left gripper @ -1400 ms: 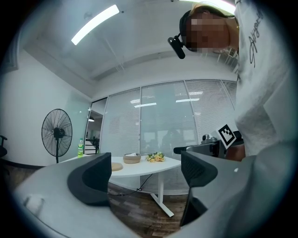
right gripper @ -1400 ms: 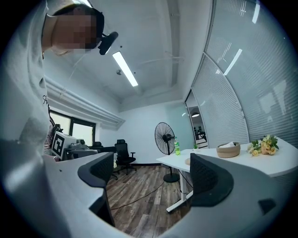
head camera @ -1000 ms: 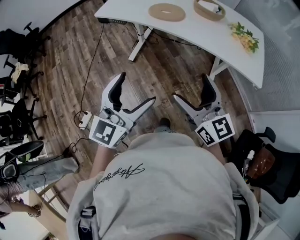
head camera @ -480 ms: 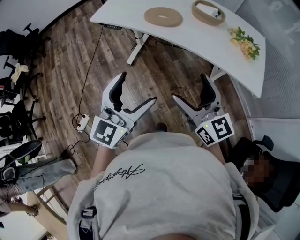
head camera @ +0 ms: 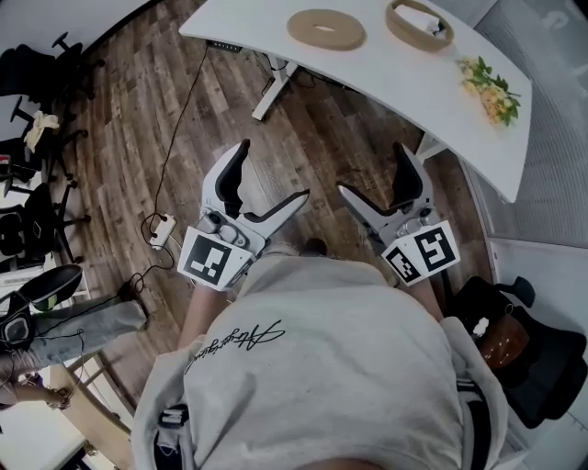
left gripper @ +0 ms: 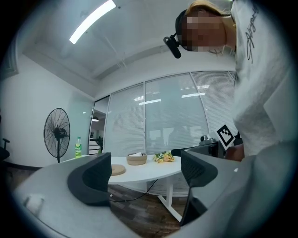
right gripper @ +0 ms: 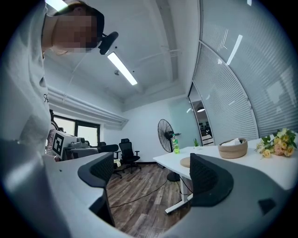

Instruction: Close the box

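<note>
Box: not identifiable in any view; nothing clearly box-shaped shows on the floor or the counter (head camera: 404,87).

Step, as I judge it: approach only, nothing touched.

- Far left: office chairs (head camera: 28,220). A power strip (head camera: 158,229) with its cable (head camera: 184,110) lies on the floor, a trip hazard left of the walking line.
- Centre: the left gripper (head camera: 268,174) has its jaws wide and empty and points level at the counter. The right gripper (head camera: 374,173) is likewise wide and empty. Open wood floor lies between them and the counter's near edge.
- On the counter: a round disc (head camera: 325,27), a basket (head camera: 418,25), and flowers (head camera: 491,87) near the right edge.
- Near right: a black chair (head camera: 551,358) crowds the right elbow.

Next move calls for closing in on the counter and locating the box before any grip.
</note>
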`<state>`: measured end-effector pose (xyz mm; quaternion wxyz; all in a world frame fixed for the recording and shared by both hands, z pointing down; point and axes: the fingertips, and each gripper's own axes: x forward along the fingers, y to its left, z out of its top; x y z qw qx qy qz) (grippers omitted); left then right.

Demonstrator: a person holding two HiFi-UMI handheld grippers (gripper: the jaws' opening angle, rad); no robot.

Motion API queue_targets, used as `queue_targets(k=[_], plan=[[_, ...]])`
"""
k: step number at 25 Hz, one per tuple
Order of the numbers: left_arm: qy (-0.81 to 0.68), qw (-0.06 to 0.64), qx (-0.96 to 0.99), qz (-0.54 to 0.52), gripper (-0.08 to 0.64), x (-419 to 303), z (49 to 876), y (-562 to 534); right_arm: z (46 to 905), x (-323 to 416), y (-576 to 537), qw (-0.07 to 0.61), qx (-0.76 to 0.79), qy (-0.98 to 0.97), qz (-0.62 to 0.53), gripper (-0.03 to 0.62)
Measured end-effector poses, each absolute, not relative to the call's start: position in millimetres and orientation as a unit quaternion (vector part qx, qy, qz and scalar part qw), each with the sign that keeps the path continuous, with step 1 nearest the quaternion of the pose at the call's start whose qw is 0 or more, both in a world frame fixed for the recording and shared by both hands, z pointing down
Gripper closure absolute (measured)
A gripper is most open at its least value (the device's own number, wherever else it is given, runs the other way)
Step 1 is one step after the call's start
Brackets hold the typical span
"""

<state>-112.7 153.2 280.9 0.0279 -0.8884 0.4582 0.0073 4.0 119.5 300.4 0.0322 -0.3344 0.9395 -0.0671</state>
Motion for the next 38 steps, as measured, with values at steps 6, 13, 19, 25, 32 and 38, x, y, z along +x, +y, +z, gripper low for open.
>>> queue_targets(k=[6, 13, 19, 25, 32, 38], plan=[[0.45, 0.03, -0.892, 0.004, 0.107, -112.8, 282.0, 149.5, 301.0, 4.5, 118.7, 0.034, -0.34, 0.937, -0.069, 0.098], [0.434, 0.027, -0.9, 0.004, 0.107, -100.9, 286.8, 146.4, 302.3, 13.5, 117.3, 0.032, -0.354, 0.932, -0.069, 0.098], [0.438, 0.024, -0.899, 0.006, 0.107, -104.1, 285.1, 143.9, 301.9, 15.0, 118.8, 0.032, -0.35, 0.934, -0.069, 0.098], [0.44, 0.031, -0.898, 0.004, 0.107, -101.6, 282.0, 142.4, 297.1, 16.3, 116.9, 0.04, -0.344, 0.936, -0.064, 0.1], [0.449, 0.039, -0.893, 0.002, 0.107, -99.8, 275.7, 143.9, 296.8, 20.5, 115.6, 0.041, -0.335, 0.939, -0.065, 0.1], [0.465, 0.028, -0.885, -0.009, 0.107, -105.9, 285.6, 148.8, 303.3, 12.7, 115.0, 0.039, -0.318, 0.944, -0.075, 0.1]])
